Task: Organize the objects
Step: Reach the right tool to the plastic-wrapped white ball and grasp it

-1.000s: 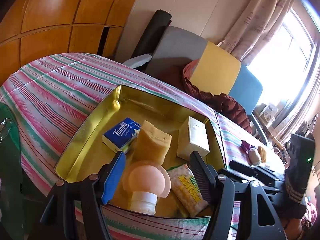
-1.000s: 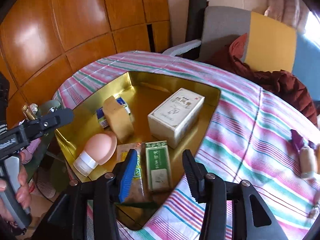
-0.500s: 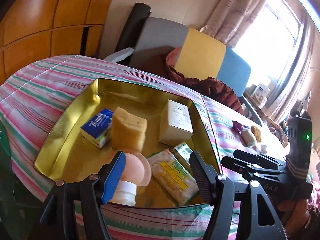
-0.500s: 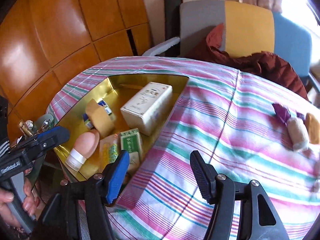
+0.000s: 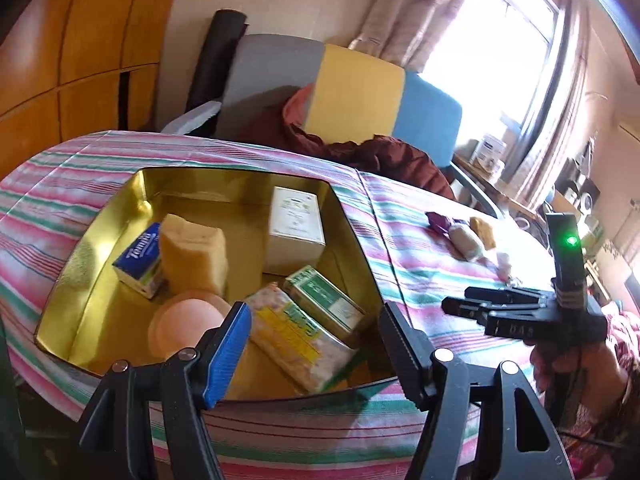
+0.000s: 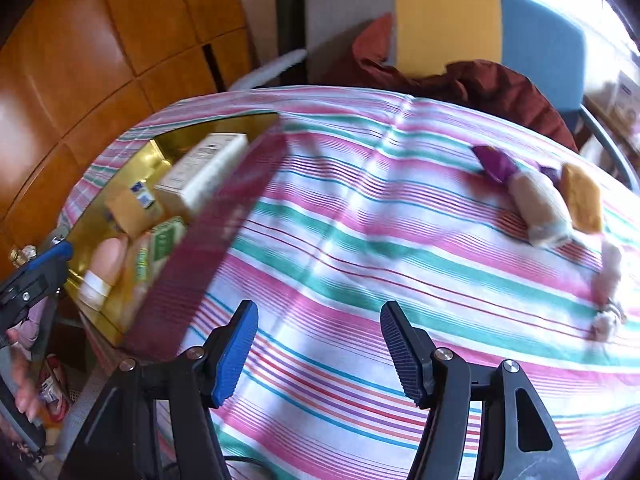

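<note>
Striped cloth in pink, green and white covers the table (image 6: pixel 360 240), with wooden wall panels (image 6: pixel 100 40) behind and a grey, yellow and blue chair (image 5: pixel 352 92) at the far edge.

My left tongs (image 5: pixel 316 344) stand wide, gripping nothing, their blue pad and black pad poised over the near rim of the gold tin (image 5: pixel 92 248). Inside the tin, nearest the tongs, lie a yellow snack packet (image 5: pixel 296 336) and a green box (image 5: pixel 324 296) touching each other, with a pink round-topped bottle (image 5: pixel 184 320) just to the left. Beyond these stands a yellow sponge (image 5: pixel 192 256), upright, touching a blue tissue pack (image 5: pixel 138 260) on its left; a white carton (image 5: pixel 294 228) stands against the tin's far right wall.

My right tongs (image 6: pixel 316 348) are likewise wide and unloaded, hovering above bare cloth to the right of the tin (seen here from its maroon outer side). Well apart from them, toward the table's far right, lie the loose items: a purple wrapper (image 6: pixel 494 164) touching a pale wrapped roll (image 6: pixel 544 212), a small orange block (image 6: pixel 582 200) just beside the roll, and a whitish furry trinket (image 6: pixel 608 288) nearer the edge. In the left view the right tongs (image 5: pixel 456 300) appear over the cloth between the tin and these items.
</note>
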Tool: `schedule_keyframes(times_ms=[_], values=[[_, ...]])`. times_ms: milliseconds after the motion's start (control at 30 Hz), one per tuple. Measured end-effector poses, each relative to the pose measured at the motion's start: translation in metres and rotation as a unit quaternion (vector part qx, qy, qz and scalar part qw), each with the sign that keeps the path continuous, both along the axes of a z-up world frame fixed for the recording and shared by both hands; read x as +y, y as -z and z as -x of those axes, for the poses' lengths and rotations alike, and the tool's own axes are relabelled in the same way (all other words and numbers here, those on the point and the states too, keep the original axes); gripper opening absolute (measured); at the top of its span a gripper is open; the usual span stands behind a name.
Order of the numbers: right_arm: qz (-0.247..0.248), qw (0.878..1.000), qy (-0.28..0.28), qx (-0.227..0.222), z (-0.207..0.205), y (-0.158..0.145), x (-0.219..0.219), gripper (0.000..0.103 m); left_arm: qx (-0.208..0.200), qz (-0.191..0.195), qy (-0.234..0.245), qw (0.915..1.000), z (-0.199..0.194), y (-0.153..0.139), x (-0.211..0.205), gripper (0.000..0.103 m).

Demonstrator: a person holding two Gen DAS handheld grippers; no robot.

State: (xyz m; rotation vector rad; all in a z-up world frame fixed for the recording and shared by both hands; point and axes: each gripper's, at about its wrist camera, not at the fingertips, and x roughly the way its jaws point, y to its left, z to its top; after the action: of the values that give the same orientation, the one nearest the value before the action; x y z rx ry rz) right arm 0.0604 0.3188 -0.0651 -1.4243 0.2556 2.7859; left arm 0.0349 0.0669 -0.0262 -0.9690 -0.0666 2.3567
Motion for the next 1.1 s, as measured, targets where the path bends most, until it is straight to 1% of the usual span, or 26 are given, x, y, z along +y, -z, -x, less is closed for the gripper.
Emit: schedule_keyframes(times_ms=[167, 267, 367, 433, 500, 533, 600, 633, 667, 733, 767, 800, 833, 867, 900, 967, 1000, 1033, 1100], values=[[-0.015, 0.999, 0.038, -0.015, -0.016, 0.005, 0.045, 0.065, 0.007, 0.008, 0.019, 0.9998, -0.008, 0.001, 0.009, 0.067], [-0.039, 0.996, 0.078, -0.014, -0.023, 0.004, 0.083, 0.065, 0.01, 0.012, 0.026, 0.9995, -0.011, 0.001, 0.014, 0.067], [-0.061, 0.989, 0.137, -0.017, -0.029, 0.003, 0.133, 0.065, 0.009, 0.012, 0.032, 0.9994, -0.014, 0.0, 0.019, 0.067], [-0.069, 0.981, 0.18, -0.019, -0.034, 0.003, 0.168, 0.065, 0.007, 0.01, 0.033, 0.9994, -0.016, 0.0, 0.023, 0.067], [-0.074, 0.971, 0.227, -0.026, -0.039, 0.006, 0.2, 0.066, 0.005, 0.008, 0.034, 0.9994, -0.018, -0.001, 0.027, 0.067], [-0.068, 0.968, 0.24, -0.03, -0.04, 0.009, 0.212, 0.067, 0.004, 0.006, 0.036, 0.9993, -0.018, 0.0, 0.03, 0.067], [-0.05, 0.968, 0.245, -0.038, -0.04, 0.018, 0.228, 0.067, 0.002, 0.006, 0.043, 0.9991, -0.02, 0.0, 0.036, 0.067], [-0.04, 0.97, 0.236, -0.039, -0.038, 0.023, 0.23, 0.067, 0.002, 0.008, 0.047, 0.9989, -0.022, 0.0, 0.04, 0.067], [-0.023, 0.975, 0.218, -0.038, -0.037, 0.026, 0.229, 0.069, 0.001, 0.011, 0.05, 0.9987, -0.022, 0.0, 0.044, 0.067], [0.021, 0.984, 0.174, -0.017, -0.032, 0.025, 0.218, 0.068, 0.004, 0.016, 0.057, 0.9983, -0.024, -0.002, 0.05, 0.067], [0.056, 0.987, 0.153, 0.001, -0.033, 0.021, 0.215, 0.067, 0.006, 0.019, 0.059, 0.998, -0.025, -0.002, 0.053, 0.067], [0.091, 0.986, 0.142, 0.02, -0.034, 0.015, 0.215, 0.067, 0.007, 0.022, 0.061, 0.9979, -0.025, -0.002, 0.055, 0.067], [0.107, 0.983, 0.142, 0.037, -0.035, 0.008, 0.217, 0.067, 0.008, 0.023, 0.062, 0.9978, -0.026, -0.003, 0.057, 0.067], [0.105, 0.981, 0.156, 0.052, -0.036, 0.0, 0.222, 0.068, 0.008, 0.022, 0.063, 0.9978, -0.026, -0.003, 0.058, 0.067], [0.088, 0.979, 0.174, 0.056, -0.037, -0.005, 0.228, 0.068, 0.007, 0.022, 0.063, 0.9978, -0.026, -0.004, 0.06, 0.067], [0.02, 0.977, 0.207, 0.05, -0.034, -0.009, 0.242, 0.068, 0.003, 0.024, 0.065, 0.9976, -0.024, -0.003, 0.064, 0.067], [-0.005, 0.976, 0.216, 0.042, -0.03, -0.006, 0.253, 0.068, 0.002, 0.024, 0.067, 0.9974, -0.025, -0.004, 0.066, 0.067], [-0.021, 0.974, 0.221, 0.034, -0.028, -0.003, 0.263, 0.068, 0.003, 0.025, 0.069, 0.9973, -0.025, -0.004, 0.069, 0.067], [-0.025, 0.974, 0.223, 0.022, -0.023, 0.008, 0.279, 0.068, 0.003, 0.03, 0.076, 0.9967, -0.027, -0.004, 0.075, 0.067]])
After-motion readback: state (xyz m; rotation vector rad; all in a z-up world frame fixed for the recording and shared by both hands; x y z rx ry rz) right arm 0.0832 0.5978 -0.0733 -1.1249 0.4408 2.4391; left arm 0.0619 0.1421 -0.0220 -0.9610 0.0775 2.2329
